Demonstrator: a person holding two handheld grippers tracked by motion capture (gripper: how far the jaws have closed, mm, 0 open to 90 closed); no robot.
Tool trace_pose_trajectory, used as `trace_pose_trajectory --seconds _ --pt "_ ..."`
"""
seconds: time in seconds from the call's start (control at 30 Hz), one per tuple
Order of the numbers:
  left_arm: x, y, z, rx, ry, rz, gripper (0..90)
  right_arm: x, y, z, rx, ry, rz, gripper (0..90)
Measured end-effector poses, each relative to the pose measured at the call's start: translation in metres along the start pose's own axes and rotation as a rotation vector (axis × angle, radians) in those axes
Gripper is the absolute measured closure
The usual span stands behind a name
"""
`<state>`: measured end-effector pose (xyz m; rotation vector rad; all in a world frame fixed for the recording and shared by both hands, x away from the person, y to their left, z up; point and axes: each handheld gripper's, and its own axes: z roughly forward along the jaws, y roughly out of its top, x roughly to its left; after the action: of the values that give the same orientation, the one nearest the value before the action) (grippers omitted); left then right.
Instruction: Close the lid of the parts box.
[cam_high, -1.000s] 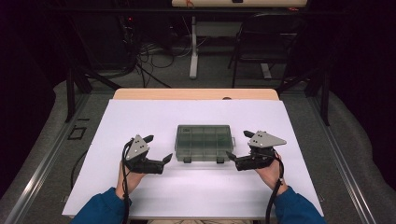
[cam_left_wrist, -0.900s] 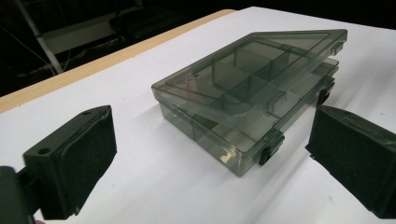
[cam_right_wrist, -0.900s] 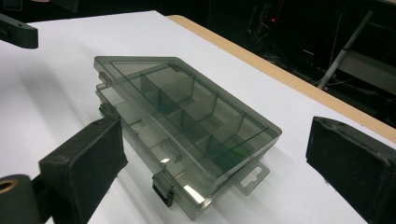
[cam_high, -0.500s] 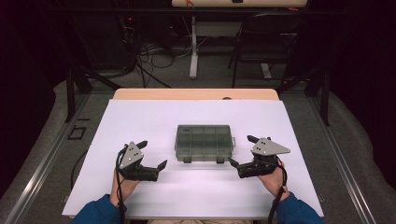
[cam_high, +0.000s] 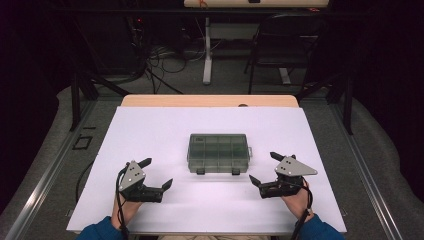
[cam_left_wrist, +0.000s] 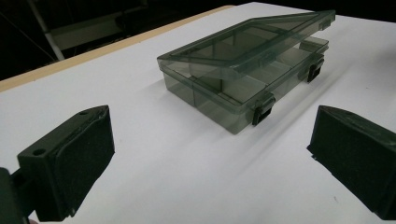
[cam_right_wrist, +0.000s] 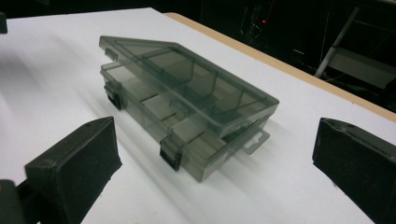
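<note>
A smoky, see-through compartment box (cam_high: 218, 153) lies flat on the white tabletop (cam_high: 150, 130), between the two tongs and a little beyond them. Its long axis runs from the left tongs (cam_high: 157, 174) toward the right tongs (cam_high: 265, 169), and its two dark latches (cam_high: 200, 171) face the person. In the gripper views the lid (cam_left_wrist: 247, 39) sits slightly raised along the latch side, not pressed down on the base. Both latches hang unfastened.

The left tongs stand apart, holding nothing, well short of the box's near left corner. The right tongs are likewise spread wide and empty, off the box's near right corner.

The tinted plastic makes it hard to tell whether the compartments hold anything. Both pairs of black pads (cam_right_wrist: 74, 170) are cut off at the lower edges of their own views.
</note>
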<state>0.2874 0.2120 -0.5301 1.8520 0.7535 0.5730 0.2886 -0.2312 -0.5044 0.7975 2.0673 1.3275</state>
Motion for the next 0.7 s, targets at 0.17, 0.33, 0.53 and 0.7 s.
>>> trace_pose_trajectory --seconds 0.17,0.33,0.53,0.7 --pt "0.001 -0.008 -0.005 -0.010 0.003 -0.002 0.0 0.003 -0.010 -0.005 -0.001 0.000 -0.005 0.0" --pt "0.000 -0.014 -0.009 -0.025 0.008 0.002 0.0 0.006 -0.018 -0.009 -0.007 0.009 -0.003 0.0" --pt "-0.001 -0.021 -0.013 -0.025 0.009 0.014 0.3 0.016 -0.028 -0.014 -0.024 -0.004 -0.019 0.0" --pt "-0.001 -0.023 -0.016 -0.041 0.007 0.002 0.1 0.019 -0.033 -0.018 -0.035 -0.018 -0.015 0.0"
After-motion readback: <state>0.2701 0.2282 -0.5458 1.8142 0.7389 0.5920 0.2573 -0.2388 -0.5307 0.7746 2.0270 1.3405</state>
